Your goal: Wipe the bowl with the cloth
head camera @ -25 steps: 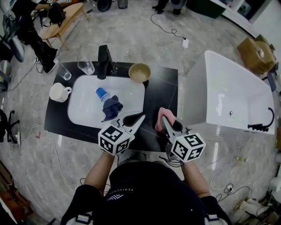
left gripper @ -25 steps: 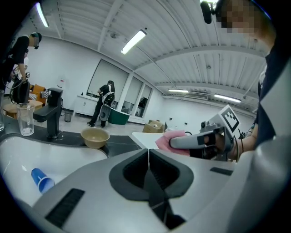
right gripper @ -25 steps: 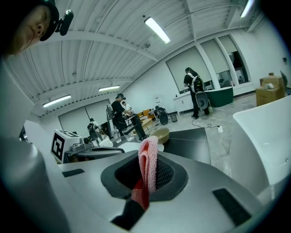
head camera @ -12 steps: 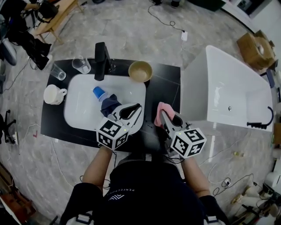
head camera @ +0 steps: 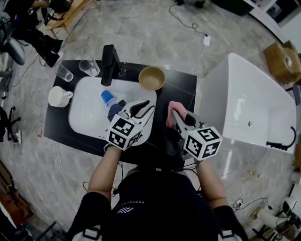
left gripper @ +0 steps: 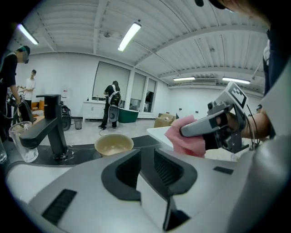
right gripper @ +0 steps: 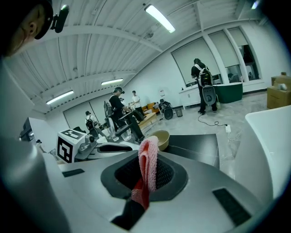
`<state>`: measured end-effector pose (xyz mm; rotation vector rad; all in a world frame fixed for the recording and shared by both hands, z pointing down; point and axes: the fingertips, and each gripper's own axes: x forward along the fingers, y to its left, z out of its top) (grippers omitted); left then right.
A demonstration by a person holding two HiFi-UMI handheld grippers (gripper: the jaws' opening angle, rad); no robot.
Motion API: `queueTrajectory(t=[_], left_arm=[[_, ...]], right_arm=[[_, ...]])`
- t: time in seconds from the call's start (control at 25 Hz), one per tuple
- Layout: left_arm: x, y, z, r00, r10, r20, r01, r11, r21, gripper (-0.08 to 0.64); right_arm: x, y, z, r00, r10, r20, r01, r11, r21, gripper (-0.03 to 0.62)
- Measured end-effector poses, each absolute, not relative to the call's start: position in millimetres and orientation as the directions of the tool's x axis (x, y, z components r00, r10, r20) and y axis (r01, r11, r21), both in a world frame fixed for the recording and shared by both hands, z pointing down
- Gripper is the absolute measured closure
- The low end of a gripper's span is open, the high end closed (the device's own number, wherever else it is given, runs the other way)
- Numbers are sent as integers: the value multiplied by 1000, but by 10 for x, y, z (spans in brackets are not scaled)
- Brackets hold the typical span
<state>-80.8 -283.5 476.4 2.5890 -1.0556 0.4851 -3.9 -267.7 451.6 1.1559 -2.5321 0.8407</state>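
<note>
bowl [head camera: 151, 77] stands on the black counter [head camera: 181, 89] by the sink's [head camera: 84, 108] far corner, seemingly empty, as i've brought my right gripper [head camera: 175, 117], pinching the pink cloth [head camera: 170, 109], closer, and my left gripper [head camera: 146, 106] has just spread its empty jaws.

Grey marble floor [head camera: 155, 42], white bathtub [head camera: 261, 101] at right, wooden bench [head camera: 77, 10], strip lights [left gripper: 129, 36] overhead.
</note>
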Motion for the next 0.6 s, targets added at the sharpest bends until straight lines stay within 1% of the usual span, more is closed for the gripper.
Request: queueTrajectory(t=[0.16,0.24,0.32,0.44,0.6], left_arm=[[-795,-2992,4876,614,-629,478,-747,-659,92,466],[-789,-3081,4907,590,-639,495,-760,-646,71,443],[-793,-3161,4933,573,-648,502,-768,-638,53,437],[-789,-3259,4963,552,-657,514,-772,-635,17,433],[-787,-3407,5009,509,-661,552,-760,-646,-73,412]], right_arm=[[-20,-2829,4576,-681,-588,437,-732,538,-417,546],[-12,-2895,4619,-690,-572,443,-724,545,-423,546],[-19,-2946,4671,-702,-554,447,-712,553,-432,546],[-26,-2999,4753,-718,-530,451,-696,561,-449,545],[-39,-3067,4839,-735,-499,459,-677,570,-465,546]])
